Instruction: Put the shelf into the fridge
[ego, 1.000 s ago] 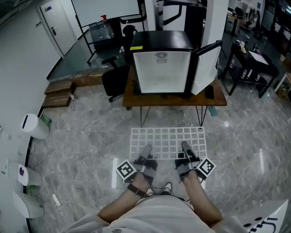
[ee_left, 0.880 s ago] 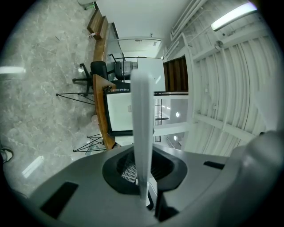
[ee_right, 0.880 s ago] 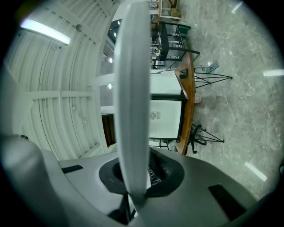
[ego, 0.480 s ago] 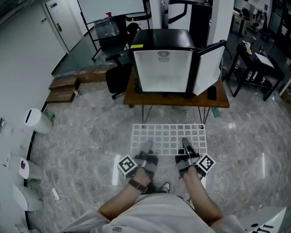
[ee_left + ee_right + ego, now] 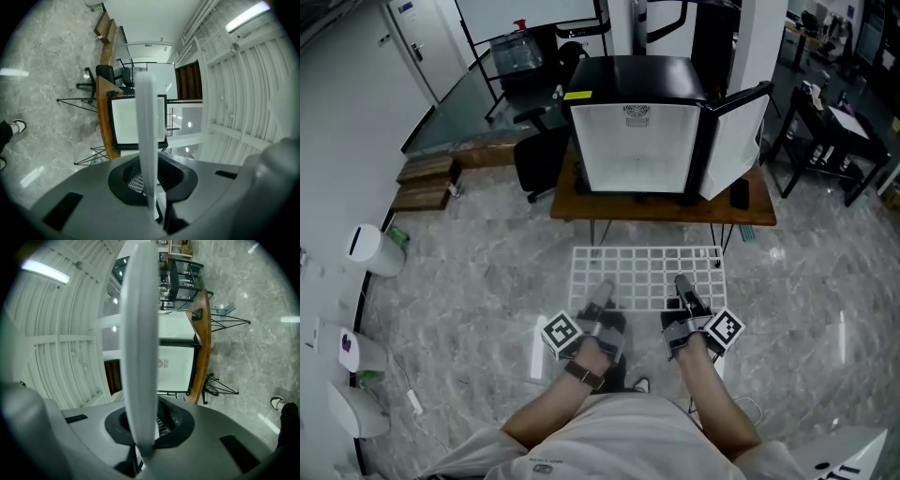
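Note:
The white wire shelf [image 5: 647, 275] hangs flat above the floor in the head view, just short of the wooden table [image 5: 666, 208]. My left gripper [image 5: 598, 298] is shut on its near edge at the left, and my right gripper [image 5: 682, 291] is shut on that edge at the right. The black mini fridge [image 5: 633, 131] stands on the table, its door [image 5: 733, 139] swung open to the right and its white inside showing. In the left gripper view the shelf [image 5: 147, 136] runs edge-on toward the fridge [image 5: 138, 122]. The right gripper view shows the same shelf [image 5: 139, 343] and fridge [image 5: 176, 366].
A black office chair [image 5: 539, 159] stands left of the table. Wooden steps [image 5: 422, 186] lie further left, white bins [image 5: 370, 251] along the left wall. A black side table [image 5: 825, 131] is at the right. A dark object [image 5: 739, 194] lies on the table's right end.
Both grippers and the shelf have moved a little forward, toward the table and fridge. Both grips hold as before.

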A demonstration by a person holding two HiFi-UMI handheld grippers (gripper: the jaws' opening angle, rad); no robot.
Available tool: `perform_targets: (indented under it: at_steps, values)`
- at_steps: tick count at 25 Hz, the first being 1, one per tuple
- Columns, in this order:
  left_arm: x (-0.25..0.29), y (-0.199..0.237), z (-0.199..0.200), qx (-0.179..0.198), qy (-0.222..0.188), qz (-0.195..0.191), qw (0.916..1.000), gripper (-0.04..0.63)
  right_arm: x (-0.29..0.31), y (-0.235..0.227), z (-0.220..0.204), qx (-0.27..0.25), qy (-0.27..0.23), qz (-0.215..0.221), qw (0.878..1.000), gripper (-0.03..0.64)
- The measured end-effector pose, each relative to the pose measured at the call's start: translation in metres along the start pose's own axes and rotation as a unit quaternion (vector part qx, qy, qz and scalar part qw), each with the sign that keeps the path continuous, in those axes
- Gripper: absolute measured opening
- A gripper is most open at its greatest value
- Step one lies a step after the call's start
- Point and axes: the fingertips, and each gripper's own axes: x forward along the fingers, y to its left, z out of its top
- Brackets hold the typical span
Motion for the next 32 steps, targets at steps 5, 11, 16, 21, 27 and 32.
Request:
perform_targets:
  at_steps: [5,11,16,21,27,32]
  values:
    - [0.035,0.007,0.030,0.004,0.005,-0.004,1.0000,0.028,0.040,-0.010,0.008,-0.004,-0.002,-0.014,1.000,0.049]
    - [0.085,0.011,0.068,0.007,0.020,-0.009,0.9997,0.028,0.098,-0.016,0.020,-0.002,-0.014,-0.012,1.000,0.049]
    - [0.132,0.018,0.100,0.020,0.040,-0.009,0.9989,0.028,0.146,-0.023,0.035,-0.002,-0.029,-0.012,1.000,0.049]
    - [0.184,0.015,0.130,0.020,0.064,-0.031,0.9973,0.028,0.195,-0.027,0.050,-0.010,-0.050,-0.011,0.999,0.049]
    - [0.222,0.021,0.149,0.018,0.079,-0.043,0.9958,0.028,0.230,-0.031,0.066,-0.018,-0.062,-0.005,0.998,0.049]
    - [0.251,0.028,0.156,0.006,0.080,-0.062,0.9948,0.028,0.256,-0.046,0.081,-0.025,-0.059,-0.006,0.998,0.049]
